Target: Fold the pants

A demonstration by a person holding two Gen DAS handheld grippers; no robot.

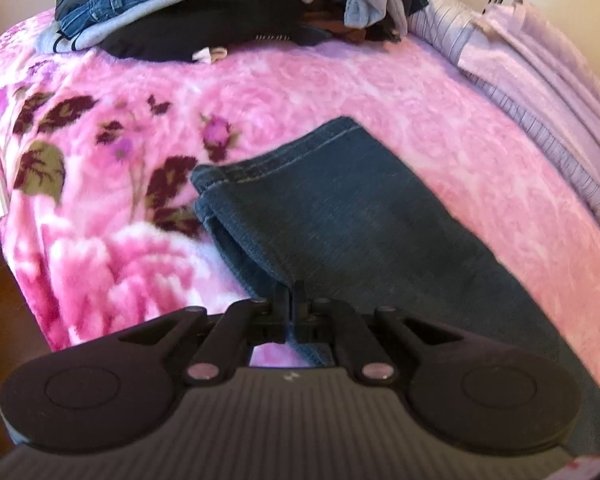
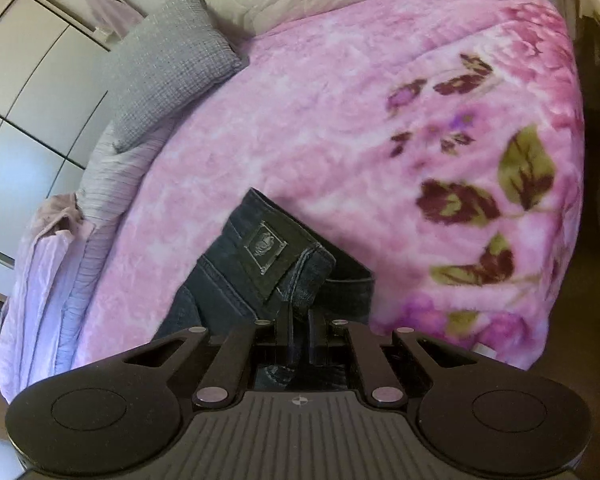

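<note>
Left gripper jaws pinch the jeans leg; right gripper jaws pinch the waistband, 12 o'clock.

Pants: dark blue denim, matt, w/ stitched hems; waistband patch looks like leather, slight sheen. Blanket: pink floral plush, fuzzy. Pillow: grey woven cloth. Left gripper & right gripper: matt black plastic.
</note>
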